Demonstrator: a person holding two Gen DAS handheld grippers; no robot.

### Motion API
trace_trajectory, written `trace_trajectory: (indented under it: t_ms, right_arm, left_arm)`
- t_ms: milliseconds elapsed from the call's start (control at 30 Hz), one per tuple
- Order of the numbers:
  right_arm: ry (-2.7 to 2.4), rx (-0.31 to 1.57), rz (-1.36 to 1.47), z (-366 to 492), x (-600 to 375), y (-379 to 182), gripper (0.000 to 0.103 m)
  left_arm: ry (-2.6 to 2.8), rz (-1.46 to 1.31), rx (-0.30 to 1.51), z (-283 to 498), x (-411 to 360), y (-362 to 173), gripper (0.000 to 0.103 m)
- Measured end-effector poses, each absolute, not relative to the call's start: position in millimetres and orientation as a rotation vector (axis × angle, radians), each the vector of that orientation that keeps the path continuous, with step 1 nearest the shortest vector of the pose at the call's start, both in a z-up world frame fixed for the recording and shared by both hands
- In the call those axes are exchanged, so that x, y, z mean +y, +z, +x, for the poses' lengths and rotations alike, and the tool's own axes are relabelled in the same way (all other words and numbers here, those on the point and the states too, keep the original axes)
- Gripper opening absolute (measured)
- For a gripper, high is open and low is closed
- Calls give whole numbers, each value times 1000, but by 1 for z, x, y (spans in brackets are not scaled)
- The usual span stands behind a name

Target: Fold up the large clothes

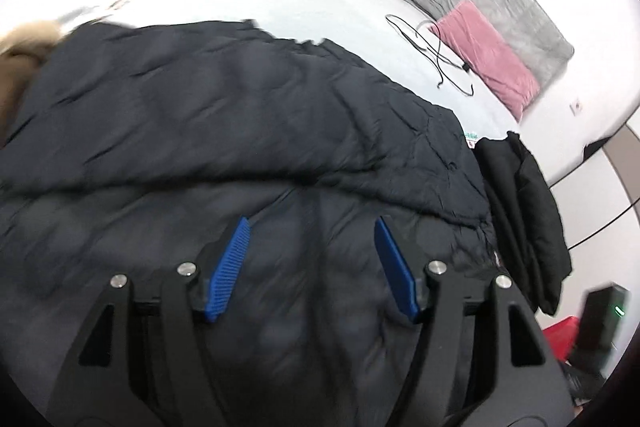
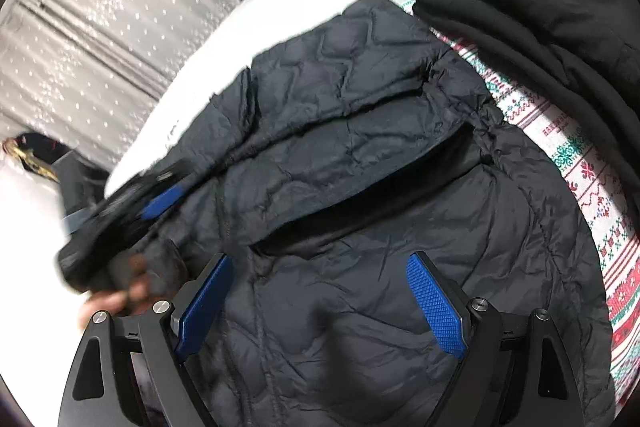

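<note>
Right gripper (image 2: 320,301): jaws spread wide, nothing between the pads, above a dark quilted jacket (image 2: 360,187) on the bed (image 2: 208,39). Left gripper (image 2: 120,223) (blurred) at the jacket's left edge. Black garment (image 2: 540,7) overlaps a patterned knit (image 2: 580,163).

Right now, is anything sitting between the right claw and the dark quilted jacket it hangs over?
Nothing visible. The right claw hangs open directly over the dark quilted jacket with only air between. The left claw is off at the jacket's left edge, and the black garment lies beside it on the patterned blanket.
</note>
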State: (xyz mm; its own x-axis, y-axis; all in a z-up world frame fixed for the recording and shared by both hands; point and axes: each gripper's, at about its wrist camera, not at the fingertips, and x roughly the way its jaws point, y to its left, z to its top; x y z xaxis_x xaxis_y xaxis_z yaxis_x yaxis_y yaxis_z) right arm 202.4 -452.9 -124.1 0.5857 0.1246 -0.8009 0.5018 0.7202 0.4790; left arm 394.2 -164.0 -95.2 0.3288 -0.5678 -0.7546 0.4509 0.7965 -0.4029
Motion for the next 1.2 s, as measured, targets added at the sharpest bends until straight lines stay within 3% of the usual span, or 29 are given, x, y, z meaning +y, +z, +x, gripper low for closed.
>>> trace_trajectory:
  t_ms: [133, 200, 400, 600, 933, 1067, 1200]
  right_arm:
    - [-203, 991, 720, 210, -446, -131, 90]
    - [-192, 1007, 654, 213, -438, -130, 90]
    - [-134, 1145, 510, 219, -422, -149, 90]
    - [-167, 1087, 464, 185, -434, -130, 90]
    - [-250, 1190, 321, 102, -453, -151, 90]
    - [-367, 1198, 305, 62, -473, -145, 90]
    - [-371, 1171, 472, 26, -494, -137, 90]
  left_arm:
    - [-659, -106, 987, 356, -117, -67, 67]
    - [-640, -107, 957, 336, -90, -56, 75]
    - [-462, -68, 1005, 292, -14, -64, 78]
    - [-371, -105, 939, 251, 46, -44, 83]
    - [-142, -43, 1079, 235, 97, -133, 84]
    - [-154, -193, 1096, 227, 125, -138, 83]
    - [-212, -274, 1070, 217, 130, -139, 82]
